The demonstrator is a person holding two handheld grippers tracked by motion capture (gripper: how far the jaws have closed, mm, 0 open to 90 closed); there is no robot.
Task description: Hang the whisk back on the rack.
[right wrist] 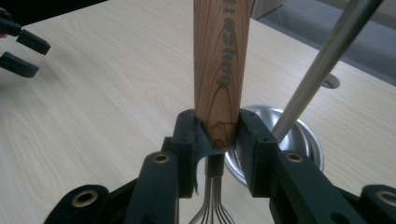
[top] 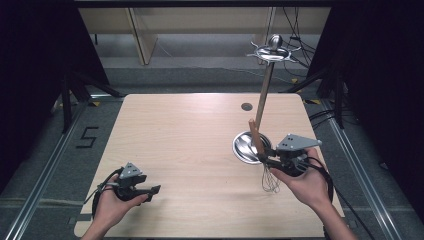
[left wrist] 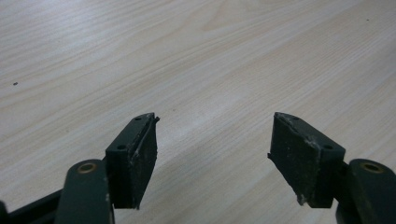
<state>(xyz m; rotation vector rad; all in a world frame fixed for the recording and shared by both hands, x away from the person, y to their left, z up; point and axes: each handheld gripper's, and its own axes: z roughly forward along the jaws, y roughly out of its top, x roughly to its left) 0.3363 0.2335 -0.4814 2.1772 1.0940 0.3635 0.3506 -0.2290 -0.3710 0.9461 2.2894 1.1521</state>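
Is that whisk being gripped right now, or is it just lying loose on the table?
Gripped. The right gripper has its jaws shut on the whisk at the base of its wooden handle, wire loops hanging below.

A pale wooden table (top: 190, 150) has a small dark round hole (top: 246, 106) near its far edge. Beyond it, on the grey floor (top: 200, 75), stand wooden shelves (top: 145, 35) and what may be loose cables (top: 300, 55).

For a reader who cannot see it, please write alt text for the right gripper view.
The right gripper is shut on the wooden handle of a whisk, wires pointing down. Behind it on the wooden table sits a metal bowl.
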